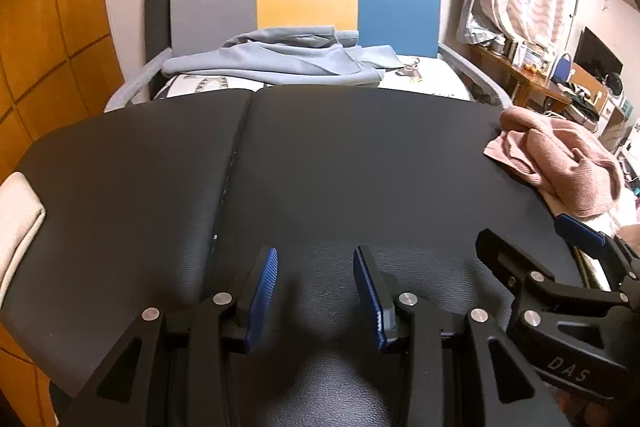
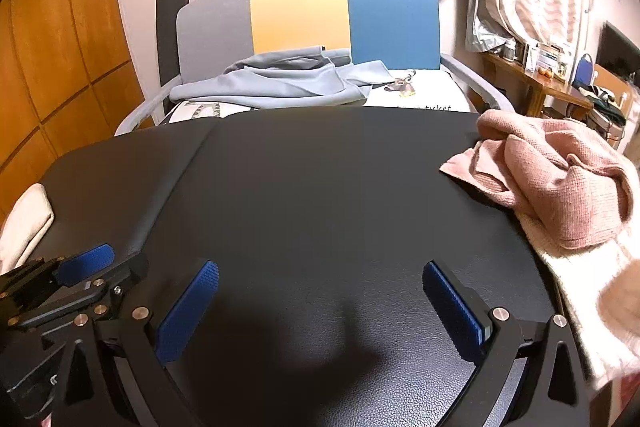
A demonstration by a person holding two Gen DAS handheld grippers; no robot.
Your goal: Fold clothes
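The fingers (image 1: 262, 291) of the left gripper (image 1: 314, 291) stand a modest gap apart with nothing between them, low over the near middle of the black padded table (image 1: 320, 163); those of the right gripper (image 2: 320, 311) are spread wide, also empty, over the near edge. A pink knitted garment (image 2: 560, 179) lies crumpled at the table's right edge, partly over a whitish knit (image 2: 580, 279) that runs along that edge toward the near corner. A cream piece (image 2: 24, 223) sits at the left edge, flat and squared, seemingly folded. A pale blue garment (image 1: 280, 59) lies bunched on the chair (image 1: 396, 7) beyond the far edge. The middle of the table is bare, which fits either a finished piece set aside or one yet to be brought in. The pink knit looks soft, light and stretchy; it will sag and cling rather than slide, so a hem or flat corner nearest the table's middle seems a better hold than the bunched folds.
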